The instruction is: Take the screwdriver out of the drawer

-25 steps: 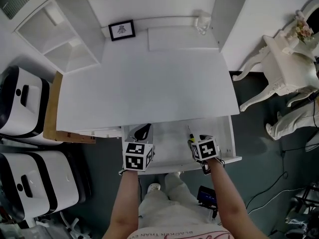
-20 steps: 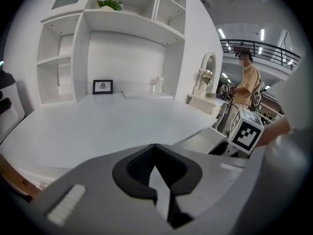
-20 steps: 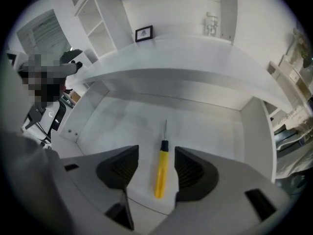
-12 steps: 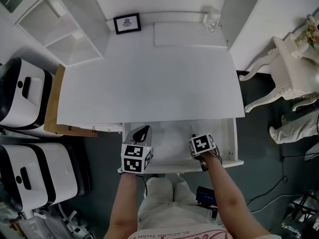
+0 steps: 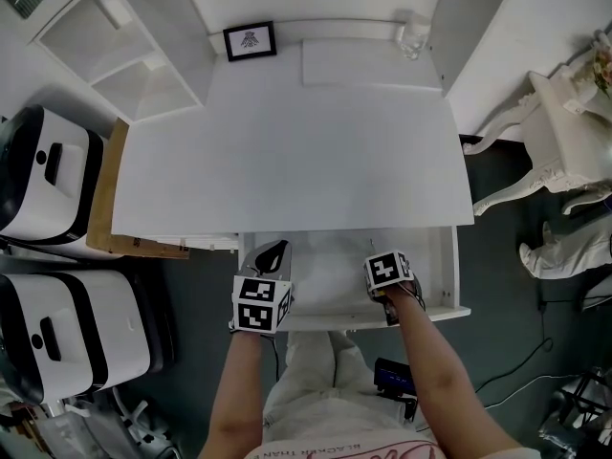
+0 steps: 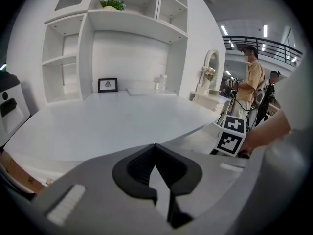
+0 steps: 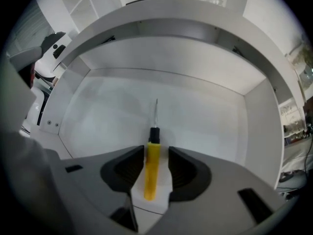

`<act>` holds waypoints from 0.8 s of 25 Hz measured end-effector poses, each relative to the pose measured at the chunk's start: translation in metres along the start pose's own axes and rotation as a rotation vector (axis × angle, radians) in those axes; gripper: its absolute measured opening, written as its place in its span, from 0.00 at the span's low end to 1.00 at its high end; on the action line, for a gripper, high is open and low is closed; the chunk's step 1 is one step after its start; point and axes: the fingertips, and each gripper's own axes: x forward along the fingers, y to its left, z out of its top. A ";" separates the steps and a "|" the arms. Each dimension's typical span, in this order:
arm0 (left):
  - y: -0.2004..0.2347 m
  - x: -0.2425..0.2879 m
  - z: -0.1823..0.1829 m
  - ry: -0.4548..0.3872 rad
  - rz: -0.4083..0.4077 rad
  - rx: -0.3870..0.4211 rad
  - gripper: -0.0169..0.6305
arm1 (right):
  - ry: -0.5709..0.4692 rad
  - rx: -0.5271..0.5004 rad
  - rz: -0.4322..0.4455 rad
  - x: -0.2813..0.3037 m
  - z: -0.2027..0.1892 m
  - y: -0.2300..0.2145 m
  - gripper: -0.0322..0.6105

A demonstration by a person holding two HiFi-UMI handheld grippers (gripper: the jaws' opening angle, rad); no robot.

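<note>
Right gripper (image 7: pixel 156 153) straddles the screwdriver (image 7: pixel 152 166) in the drawer (image 7: pixel 210 114).
Its jaws have just been closing and flank the yellow handle without pressing; likely light, stiff, slick, so grip mid-handle. Left gripper (image 6: pixel 155 148) jaws together, empty.

The left gripper (image 6: pixel 155 148) has its dark jaws closed tip to tip with nothing between them, pointing across the near edge of the white desk (image 6: pixel 112 126). At the desk's far edge a small framed picture (image 6: pixel 107 84) stands against the back wall under white shelves (image 6: pixel 122 18), with a small pale container (image 6: pixel 163 81) further right. By the desk's right edge a black-and-white marker cube (image 6: pixel 230 135) shows in front of a hand (image 6: pixel 266 131), and two people (image 6: pixel 252 80) stand far behind.
</note>
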 end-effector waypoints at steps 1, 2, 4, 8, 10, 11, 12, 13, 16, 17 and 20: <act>-0.001 0.000 -0.001 0.004 -0.005 0.002 0.04 | 0.008 0.003 -0.005 0.000 -0.001 -0.001 0.26; -0.001 0.001 -0.002 0.008 -0.009 0.004 0.04 | 0.013 0.008 -0.007 0.000 -0.002 -0.001 0.17; -0.002 0.002 -0.001 0.010 -0.018 0.009 0.04 | 0.014 0.018 -0.007 0.000 -0.002 -0.001 0.17; -0.005 0.002 0.004 0.010 -0.038 0.031 0.04 | 0.022 0.039 -0.007 0.000 -0.004 -0.002 0.17; -0.004 0.000 0.007 0.008 -0.046 0.044 0.04 | 0.025 0.055 -0.005 -0.002 -0.007 -0.002 0.17; -0.003 -0.001 0.009 0.006 -0.047 0.049 0.04 | 0.022 0.059 -0.005 -0.004 -0.008 -0.001 0.17; -0.001 -0.002 0.012 0.004 -0.048 0.051 0.04 | 0.017 0.060 -0.006 -0.007 -0.009 0.000 0.17; 0.000 -0.003 0.014 0.002 -0.050 0.053 0.04 | 0.011 0.060 -0.008 -0.010 -0.009 0.001 0.17; -0.002 -0.004 0.022 -0.006 -0.064 0.063 0.04 | -0.007 0.068 -0.006 -0.021 -0.008 0.003 0.17; -0.004 -0.004 0.026 -0.010 -0.072 0.069 0.04 | -0.015 0.077 -0.001 -0.026 -0.006 0.004 0.17; -0.011 -0.003 0.039 -0.028 -0.098 0.091 0.04 | -0.041 0.092 0.004 -0.042 -0.001 0.003 0.17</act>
